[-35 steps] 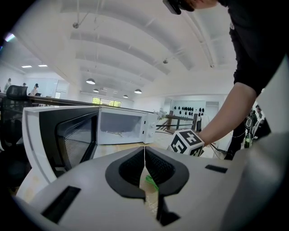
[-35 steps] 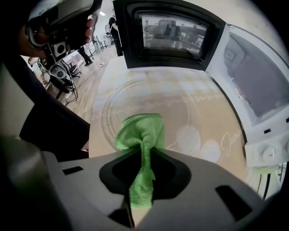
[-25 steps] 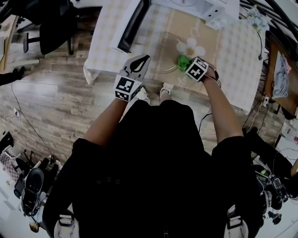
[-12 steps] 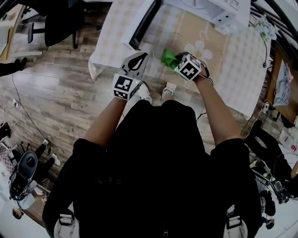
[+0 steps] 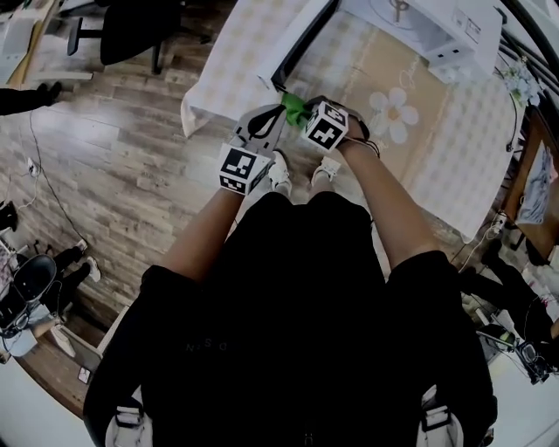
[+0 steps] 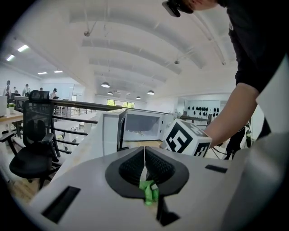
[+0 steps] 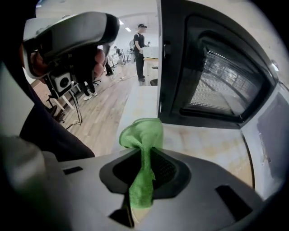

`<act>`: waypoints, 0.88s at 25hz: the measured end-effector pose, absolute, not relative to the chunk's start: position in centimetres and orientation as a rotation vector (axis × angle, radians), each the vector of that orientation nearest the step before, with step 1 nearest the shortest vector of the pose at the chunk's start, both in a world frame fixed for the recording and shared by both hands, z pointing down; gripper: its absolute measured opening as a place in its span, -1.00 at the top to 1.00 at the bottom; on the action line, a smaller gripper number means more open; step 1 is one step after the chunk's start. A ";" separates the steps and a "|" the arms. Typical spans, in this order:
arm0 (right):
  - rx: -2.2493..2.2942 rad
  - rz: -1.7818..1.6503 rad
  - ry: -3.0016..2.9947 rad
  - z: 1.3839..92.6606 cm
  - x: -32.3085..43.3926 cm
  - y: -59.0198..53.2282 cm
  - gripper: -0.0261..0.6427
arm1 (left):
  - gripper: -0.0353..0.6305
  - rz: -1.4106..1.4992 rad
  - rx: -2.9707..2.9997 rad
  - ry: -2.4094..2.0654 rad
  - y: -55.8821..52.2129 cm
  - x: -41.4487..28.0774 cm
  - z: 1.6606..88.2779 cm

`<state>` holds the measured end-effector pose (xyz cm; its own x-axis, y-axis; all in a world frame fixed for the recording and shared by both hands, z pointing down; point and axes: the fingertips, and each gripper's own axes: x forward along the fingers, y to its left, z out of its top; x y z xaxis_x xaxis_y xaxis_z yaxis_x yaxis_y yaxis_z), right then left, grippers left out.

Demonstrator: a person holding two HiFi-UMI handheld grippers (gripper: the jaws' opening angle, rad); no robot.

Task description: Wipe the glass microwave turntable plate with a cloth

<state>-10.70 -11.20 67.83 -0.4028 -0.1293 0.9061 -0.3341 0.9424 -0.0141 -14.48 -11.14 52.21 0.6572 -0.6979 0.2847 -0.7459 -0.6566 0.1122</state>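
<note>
Standing at a checked tabletop (image 5: 445, 157), a person holds a gripper in each hand, both close together near the front edge, at 12 o'clock from the body. The right gripper (image 7: 145, 155) is clamped on a green cloth (image 7: 142, 133), which bunches out beyond the jaw tips just above a beige mat (image 7: 212, 144). At 1 o'clock from it stands the microwave (image 5: 419, 22), its dark door (image 7: 212, 67) swung open.

The left gripper (image 6: 144, 155) sits just beside the cloth, at its 9 o'clock. Its jaws are pressed together with only a hairline slit, and a small green scrap shows at their root that I cannot identify.

The glass turntable plate is clear, and I cannot pick out its rim in any view. My guess is that it lies on the mat by the right gripper.

The wiping step looks to be in hand, with the cloth near the tabletop's edge. Next, the cloth wants pressing flat on the glass and sweeping toward 2 o'clock, while the left gripper steadies the rim.
</note>
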 end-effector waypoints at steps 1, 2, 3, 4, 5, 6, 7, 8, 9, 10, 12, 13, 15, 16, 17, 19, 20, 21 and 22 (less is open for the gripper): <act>0.322 0.223 -1.977 68.3 -11.1 -11.2 0.69 | 0.83 0.320 2.650 -1.179 -11.1 -14.7 52.2; 0.313 0.213 -1.963 68.8 -11.3 -11.1 0.69 | 0.83 0.320 2.645 -1.183 -11.0 -14.9 52.3; 0.304 0.207 -1.948 69.3 -11.4 -11.1 0.69 | 0.83 0.321 2.640 -1.187 -11.0 -15.2 52.3; 0.296 0.205 -1.934 69.9 -11.3 -10.9 0.69 | 0.83 0.321 2.635 -1.191 -10.9 -15.4 52.3; 0.293 0.208 -1.926 70.3 -11.2 -10.7 0.69 | 0.83 0.321 2.631 -1.195 -10.9 -15.6 52.3; 0.296 0.215 -1.926 70.6 -11.1 -10.6 0.69 | 0.83 0.320 2.629 -1.199 -10.9 -15.8 52.3; 0.303 0.222 -1.931 70.8 -11.0 -10.5 0.69 | 0.83 0.319 2.627 -1.203 -10.8 -16.0 52.3; 0.311 0.228 -1.935 70.8 -10.9 -10.5 0.69 | 0.83 0.317 2.626 -1.205 -10.8 -16.1 52.3; 0.317 0.232 -1.937 70.8 -10.7 -10.5 0.69 | 0.83 0.315 2.626 -1.207 -10.9 -16.2 52.2; 0.321 0.234 -1.937 70.7 -10.6 -10.3 0.70 | 0.83 0.313 2.626 -1.206 -10.9 -16.2 52.2; 0.321 0.244 -1.936 70.7 -10.3 -9.9 0.70 | 0.83 0.313 2.630 -1.200 -11.0 -16.0 52.2; 0.321 0.249 -1.933 70.7 -10.0 -9.6 0.70 | 0.83 0.314 2.634 -1.194 -11.1 -15.8 52.1; 0.321 0.254 -1.927 70.7 -9.5 -9.2 0.70 | 0.83 0.312 2.643 -1.180 -11.3 -15.4 52.0; 0.323 0.257 -1.924 70.7 -9.1 -9.0 0.70 | 0.83 0.310 2.648 -1.172 -11.3 -15.1 51.9; 0.326 0.262 -1.921 70.7 -8.7 -8.9 0.70 | 0.83 0.309 2.653 -1.163 -11.4 -14.8 51.9; 0.335 0.274 -1.915 70.8 -7.8 -8.7 0.70 | 0.83 0.308 2.662 -1.142 -11.4 -14.1 51.8; 0.337 0.279 -1.911 70.8 -7.4 -8.6 0.70 | 0.83 0.309 2.667 -1.130 -11.5 -13.8 51.7; 0.340 0.285 -1.907 70.7 -6.9 -8.4 0.70 | 0.83 0.312 2.671 -1.119 -11.5 -13.5 51.7; 0.343 0.290 -1.903 70.7 -6.3 -8.3 0.70 | 0.83 0.314 2.676 -1.109 -11.5 -13.2 51.7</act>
<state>-6.33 -8.28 70.72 -0.3326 -0.0973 0.9380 -0.3722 0.9275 -0.0357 -13.22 -11.55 51.75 0.6912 -0.6655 0.2818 -0.7143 -0.6883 0.1267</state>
